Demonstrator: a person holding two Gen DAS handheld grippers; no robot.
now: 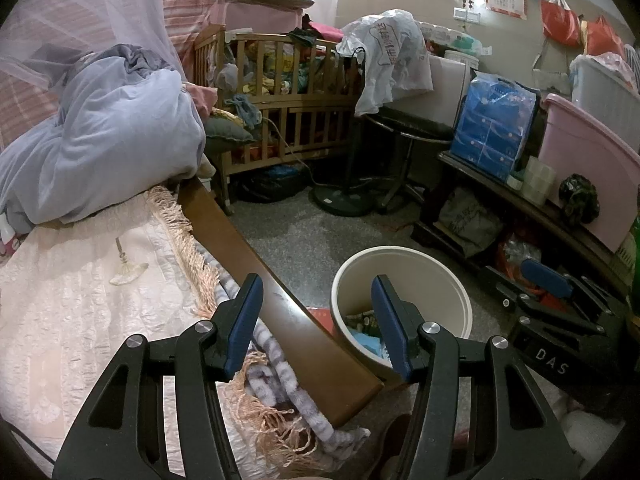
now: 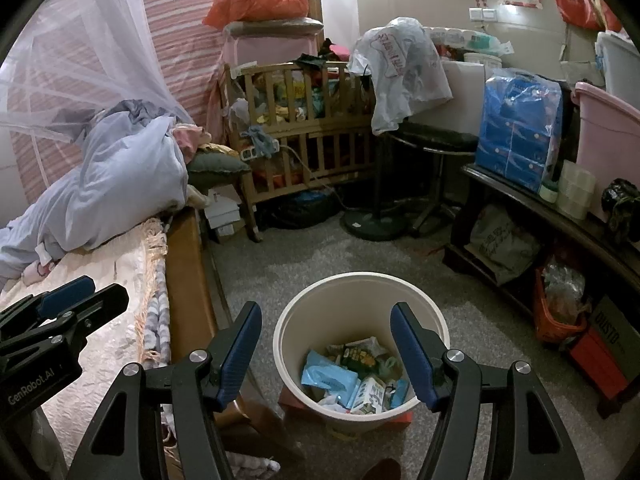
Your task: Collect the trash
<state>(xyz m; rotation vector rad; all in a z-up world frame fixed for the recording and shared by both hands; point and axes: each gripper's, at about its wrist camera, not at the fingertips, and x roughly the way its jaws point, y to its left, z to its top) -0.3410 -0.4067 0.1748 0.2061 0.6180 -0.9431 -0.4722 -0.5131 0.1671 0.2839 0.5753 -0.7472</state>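
A cream round bin (image 2: 360, 277) stands on the grey floor beside the bed. Inside it lie a blue wrapper pack (image 2: 328, 378), a green packet (image 2: 356, 354) and a small carton (image 2: 372, 394). My right gripper (image 2: 327, 307) hovers over the bin's mouth, open, with nothing between its blue pads. My left gripper (image 1: 317, 280) is open and empty above the wooden bed rail (image 1: 248, 264), with the bin (image 1: 400, 249) just to its right. Each gripper shows in the other's view: the right one (image 1: 536, 284) at the right, the left one (image 2: 92, 292) over the bed.
A bed with a pale fringed cover (image 1: 80, 300) and a blue duvet (image 1: 120, 128) fills the left. A cluttered wooden crib (image 2: 312, 120), a stool and a fan base (image 2: 372, 220) stand at the back. A low dark shelf (image 2: 520, 200) with a pink tub runs along the right.
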